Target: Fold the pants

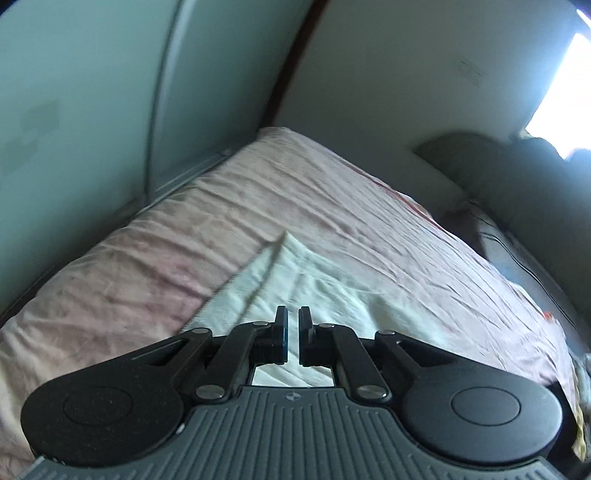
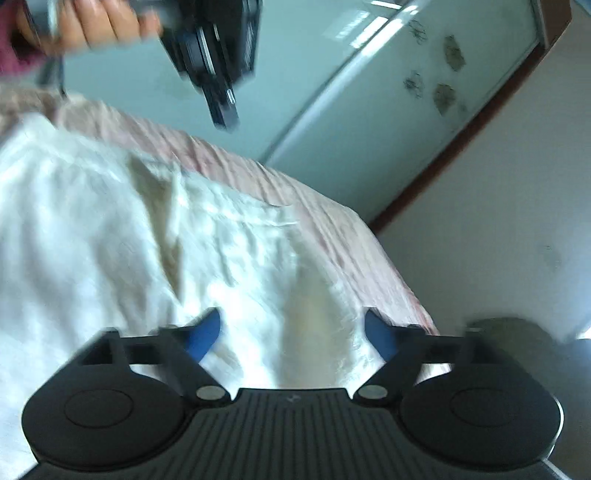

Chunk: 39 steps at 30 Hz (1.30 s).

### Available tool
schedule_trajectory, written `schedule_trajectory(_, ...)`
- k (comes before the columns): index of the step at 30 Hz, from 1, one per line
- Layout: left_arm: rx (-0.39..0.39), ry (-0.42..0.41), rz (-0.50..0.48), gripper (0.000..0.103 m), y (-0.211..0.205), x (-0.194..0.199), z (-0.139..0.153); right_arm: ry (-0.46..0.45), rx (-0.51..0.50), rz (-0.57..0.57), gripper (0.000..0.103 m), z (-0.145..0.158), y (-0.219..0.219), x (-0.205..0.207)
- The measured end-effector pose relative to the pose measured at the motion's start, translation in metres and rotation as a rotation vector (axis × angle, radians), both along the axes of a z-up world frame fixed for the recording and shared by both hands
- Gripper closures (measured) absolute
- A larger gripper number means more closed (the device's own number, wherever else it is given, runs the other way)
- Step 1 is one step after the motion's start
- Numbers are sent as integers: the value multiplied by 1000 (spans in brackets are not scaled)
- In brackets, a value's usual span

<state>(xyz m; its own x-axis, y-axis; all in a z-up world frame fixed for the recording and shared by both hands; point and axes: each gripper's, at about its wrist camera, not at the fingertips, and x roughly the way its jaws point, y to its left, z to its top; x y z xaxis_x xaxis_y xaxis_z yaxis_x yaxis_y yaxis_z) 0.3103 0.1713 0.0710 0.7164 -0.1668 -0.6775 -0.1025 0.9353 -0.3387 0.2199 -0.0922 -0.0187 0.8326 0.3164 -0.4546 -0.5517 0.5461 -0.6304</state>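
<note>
The right gripper [image 2: 291, 332] is hovering wide open just over the pants [image 2: 110, 229], nearer than the nearly closed, empty left gripper [image 1: 292, 334].

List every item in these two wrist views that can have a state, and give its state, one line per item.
White pants: lying crumpled on the bed, held by neither gripper.
Pink bedsheet: spread over the bed, wrinkled.
Left gripper: jaws nearly shut, nothing between them, raised above the pants.
Right gripper: jaws wide open over the pants, gripping nothing.
Hand: wrapped around the left gripper's handle.
</note>
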Motion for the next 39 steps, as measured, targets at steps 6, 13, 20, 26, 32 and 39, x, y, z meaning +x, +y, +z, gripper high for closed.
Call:
schedule_trajectory(6,32,56,-47,40,-23,15,-14,321,321,-148,17,2,-42,109)
schedule_trajectory(13,-77,181,-46,34,-27,73,-45,833,716,-267,29,-48,-75,250)
schedule_trajectory(20,-302,276,-18,29,-22,132,-74,545,432,-48,93,-23,-31,176)
schedule_trajectory(26,-323,205,30,35,-9,129,-73,126,-10,230,95,-19,28,39)
schedule_trajectory(32,-250,168,19,94,4,71,-66,79,-26,197,92,-37,31,18)
schedule_trajectory(39,-323,130,-18,95,35,-12,-45,61,-47,0,39,-40,-28,-10)
